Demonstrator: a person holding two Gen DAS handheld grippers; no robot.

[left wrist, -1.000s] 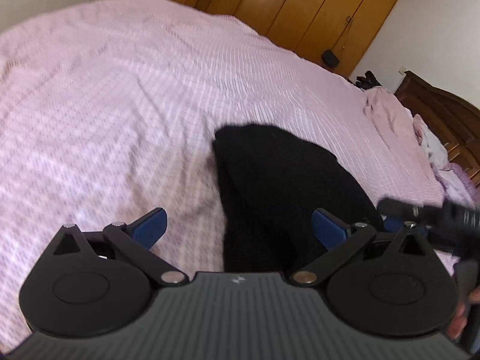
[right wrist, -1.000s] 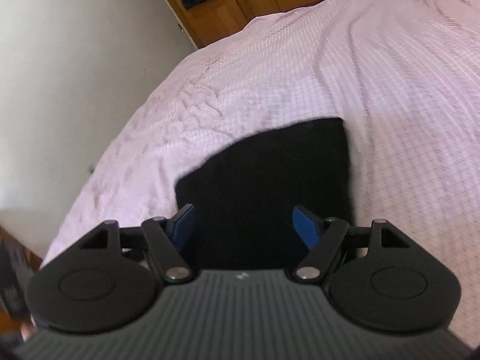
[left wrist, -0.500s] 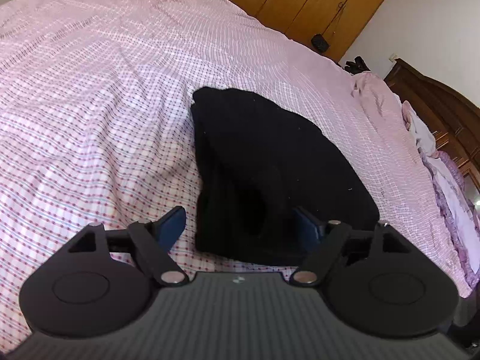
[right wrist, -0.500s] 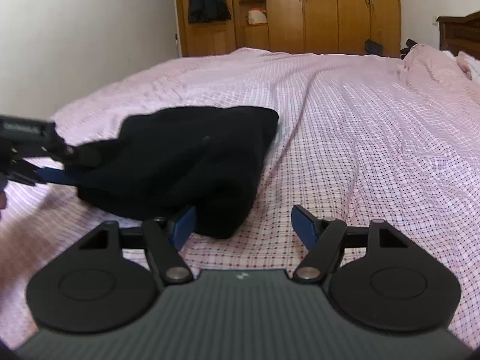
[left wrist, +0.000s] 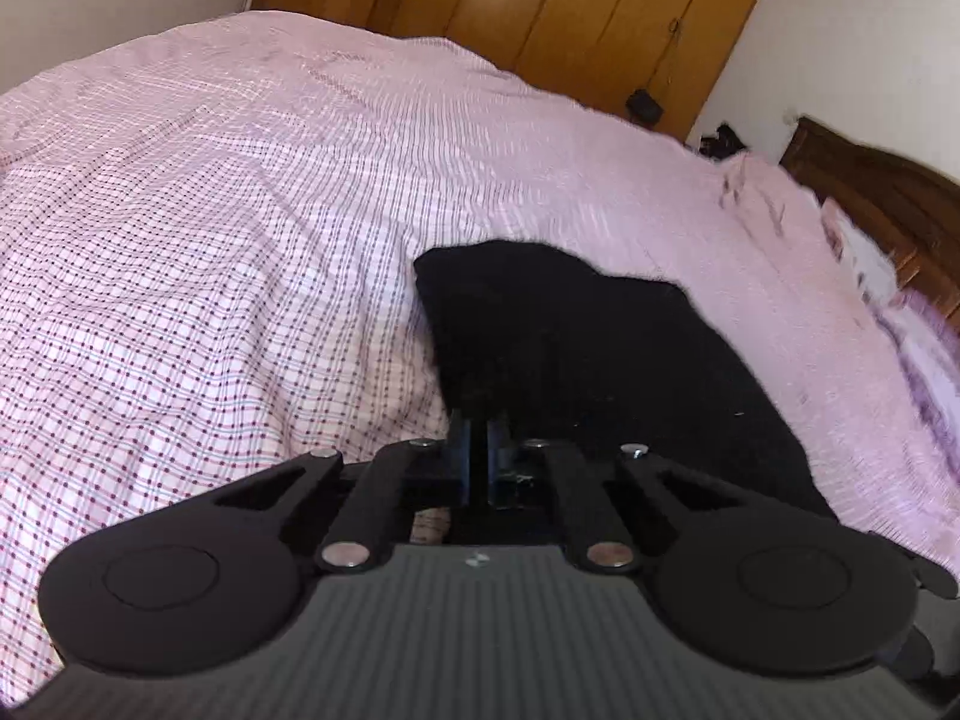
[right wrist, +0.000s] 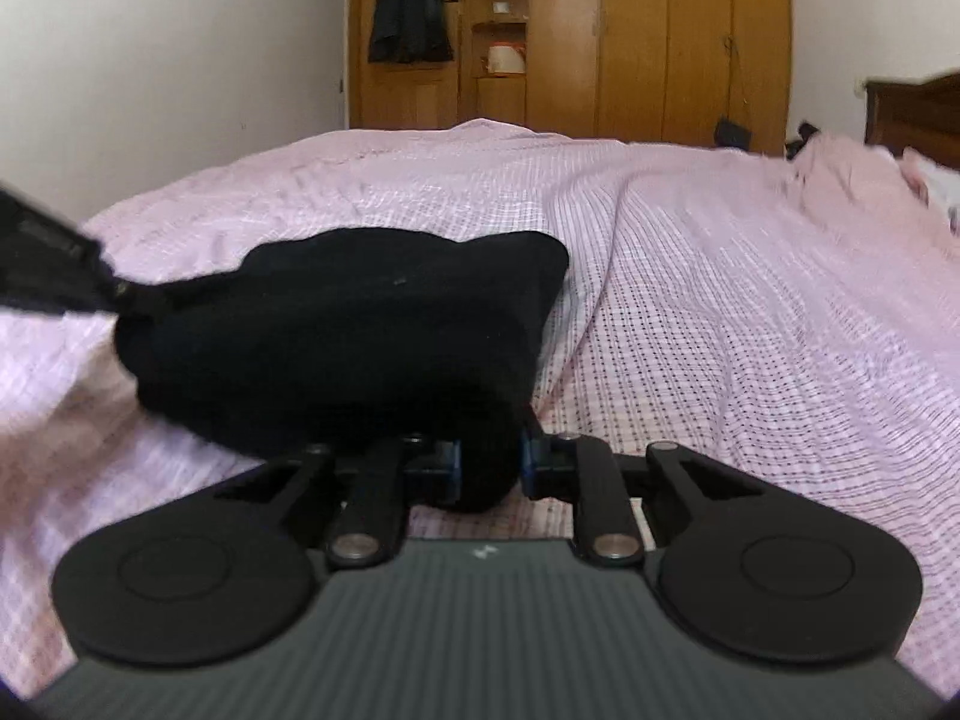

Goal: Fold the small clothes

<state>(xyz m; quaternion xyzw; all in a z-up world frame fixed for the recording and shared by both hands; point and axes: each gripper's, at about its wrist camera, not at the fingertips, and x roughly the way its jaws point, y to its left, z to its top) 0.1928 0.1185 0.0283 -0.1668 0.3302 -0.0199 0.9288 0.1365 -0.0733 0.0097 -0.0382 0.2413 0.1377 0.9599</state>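
Note:
A folded black garment (left wrist: 588,360) lies on the pink checked bed (left wrist: 210,240). My left gripper (left wrist: 480,456) is shut on the garment's near left edge, its blue pads pressed close together on black cloth. In the right wrist view the same black garment (right wrist: 360,324) bulges up from the bed, and my right gripper (right wrist: 489,462) is shut on a thick roll of its near right corner. The left gripper (right wrist: 54,264) shows there at the far left, touching the garment's other end.
Wooden wardrobes (right wrist: 660,36) stand past the bed's far end, with a dark coat (right wrist: 408,6) hanging on a door. A dark wooden headboard (left wrist: 882,198) and rumpled pink bedding (left wrist: 780,204) are at the right. White wall (right wrist: 150,60) is at the left.
Both grippers were open beside the garment; both have closed on its near edge. The garment's near side now bunches up between the pads.

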